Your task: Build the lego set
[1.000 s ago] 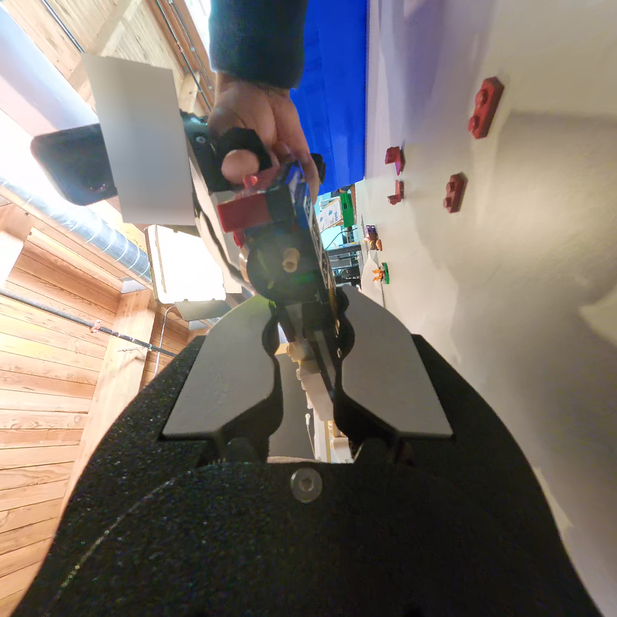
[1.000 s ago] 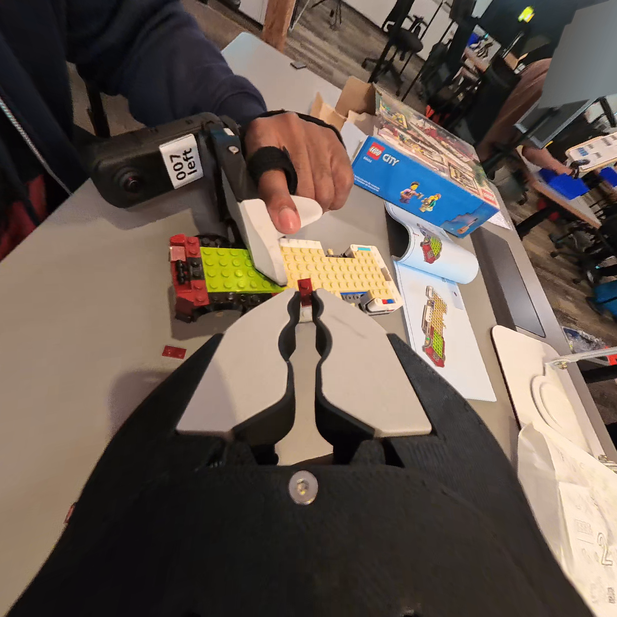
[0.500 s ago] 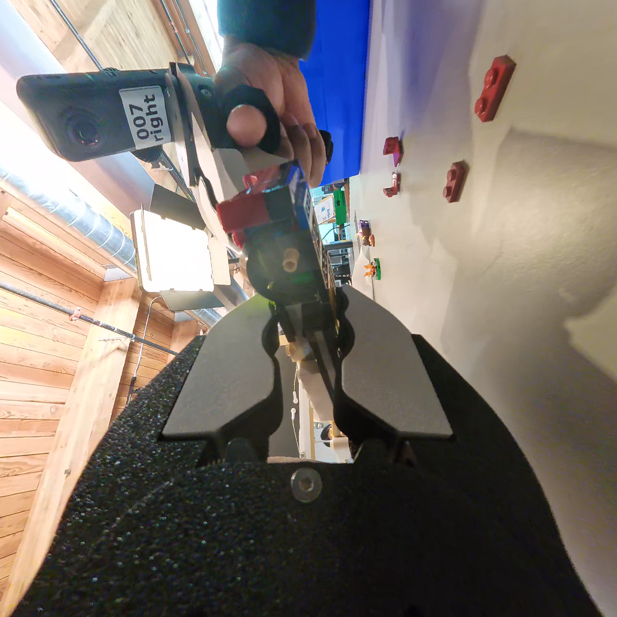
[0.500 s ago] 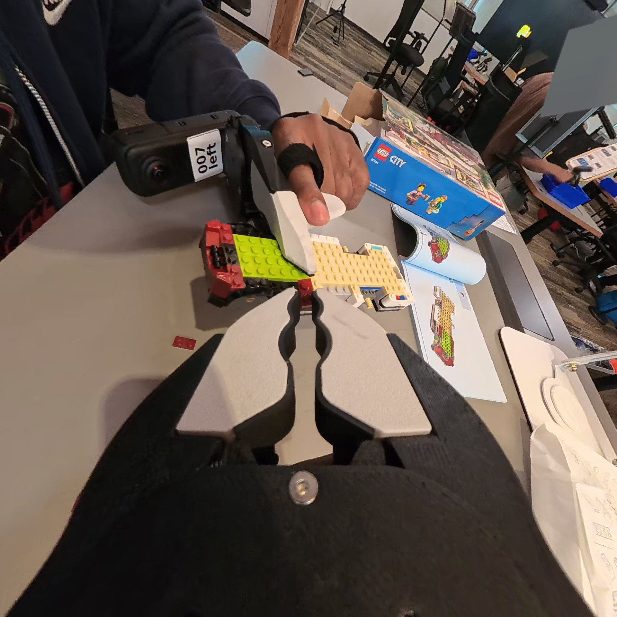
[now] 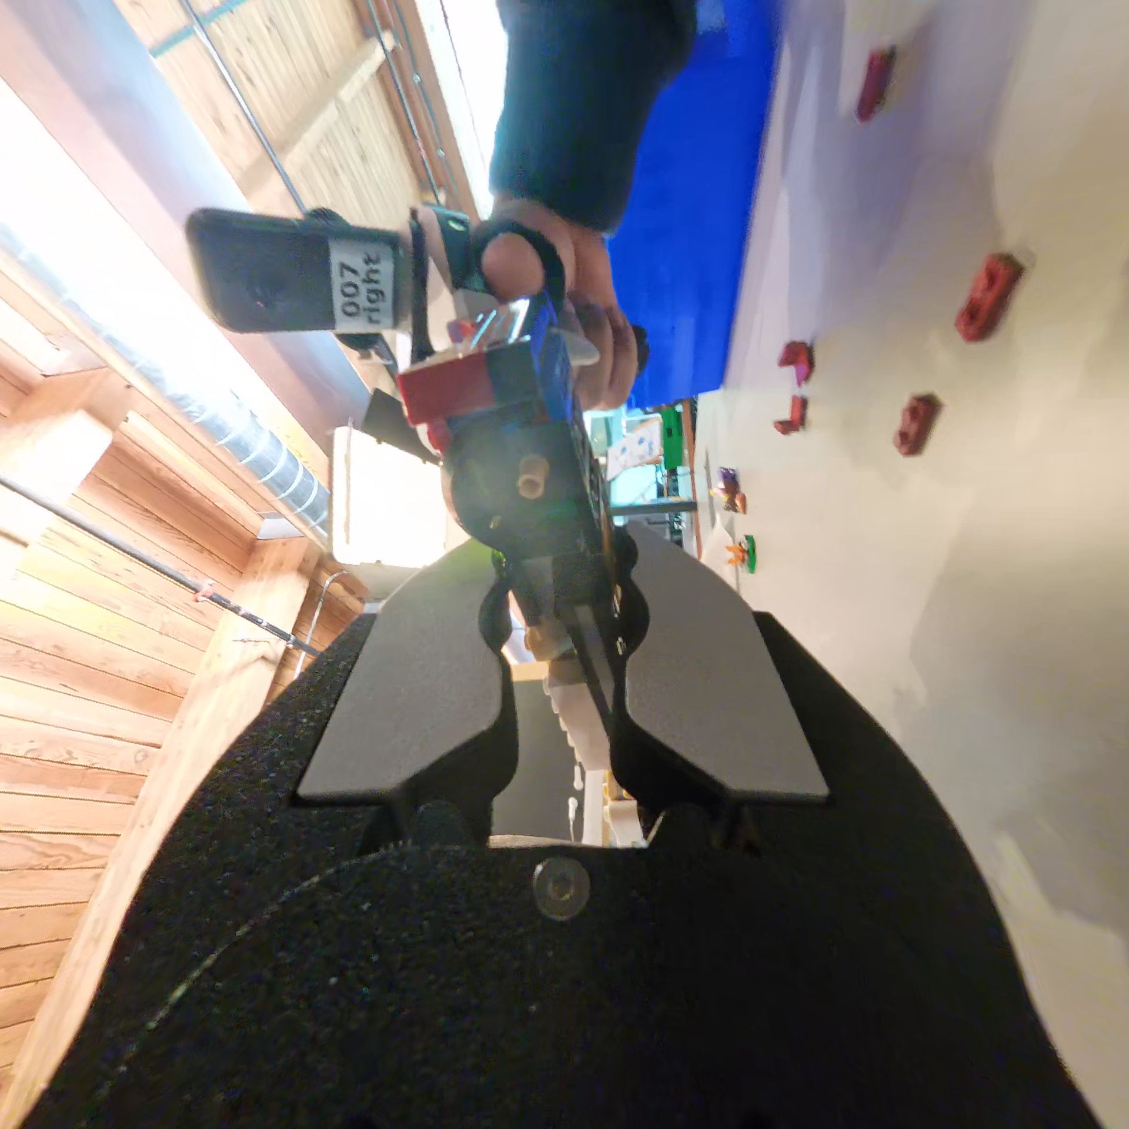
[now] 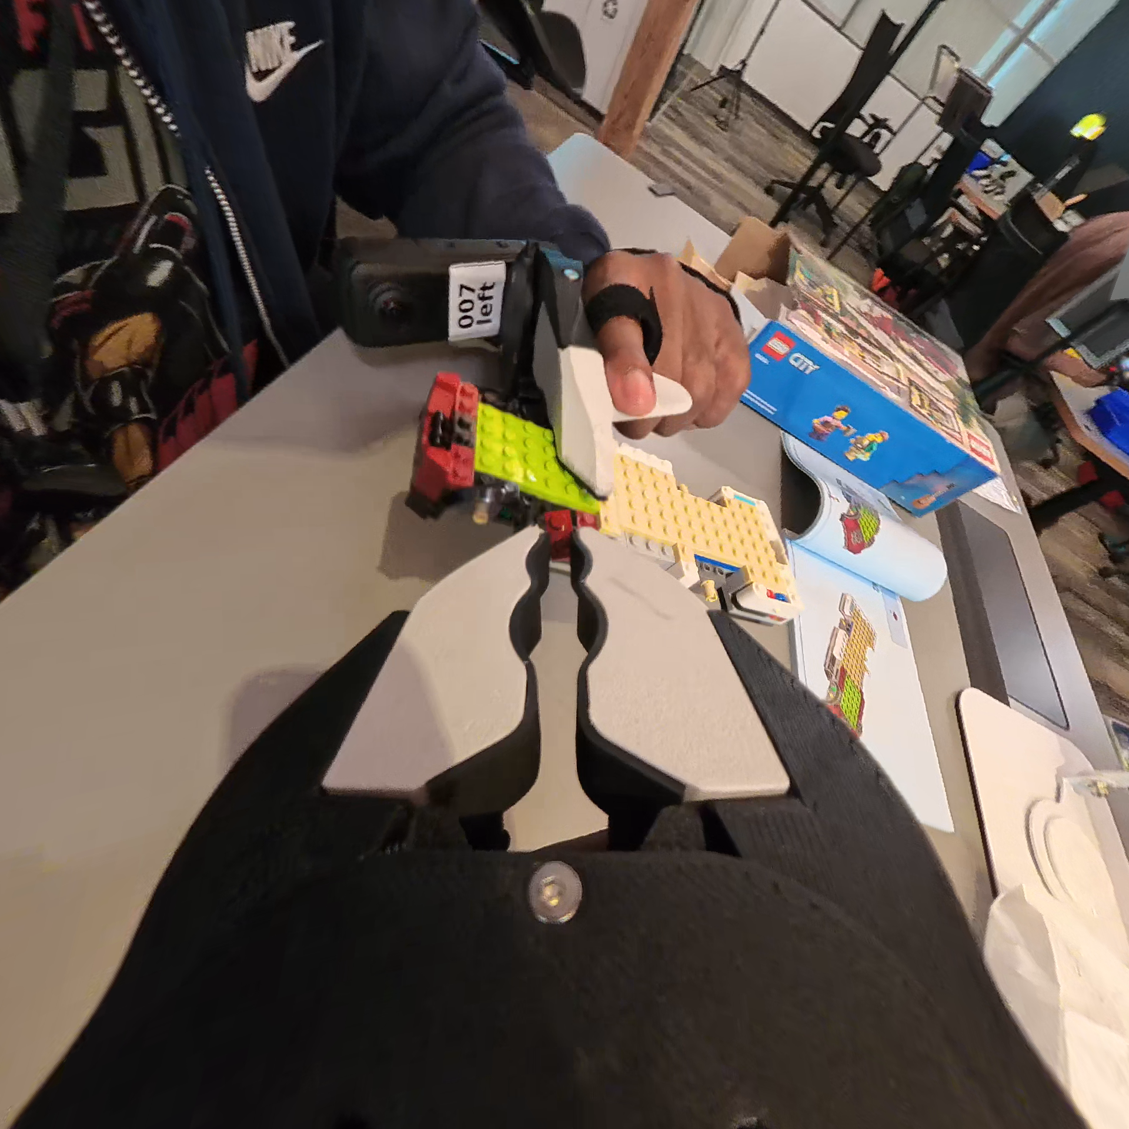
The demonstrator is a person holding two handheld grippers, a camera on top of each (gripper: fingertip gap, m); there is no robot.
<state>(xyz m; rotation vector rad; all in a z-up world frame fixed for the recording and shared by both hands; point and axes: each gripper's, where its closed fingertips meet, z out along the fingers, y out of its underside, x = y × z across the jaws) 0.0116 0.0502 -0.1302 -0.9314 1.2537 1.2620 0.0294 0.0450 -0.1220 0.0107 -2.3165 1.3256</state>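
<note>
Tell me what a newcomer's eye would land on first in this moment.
The brick model in the table's middle: lime green and pale yellow plates with a dark red end. The left gripper clamps it across the middle, while the right gripper pinches a small dark red brick at its near edge. Behind lie a blue toy box and an open instruction booklet.

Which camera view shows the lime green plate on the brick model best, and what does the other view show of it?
The right wrist view: the lime green plate faces the camera, studs visible, between the dark red end and the tan plate. The left wrist view shows only the model's dark underside; the plate is hidden.
</note>
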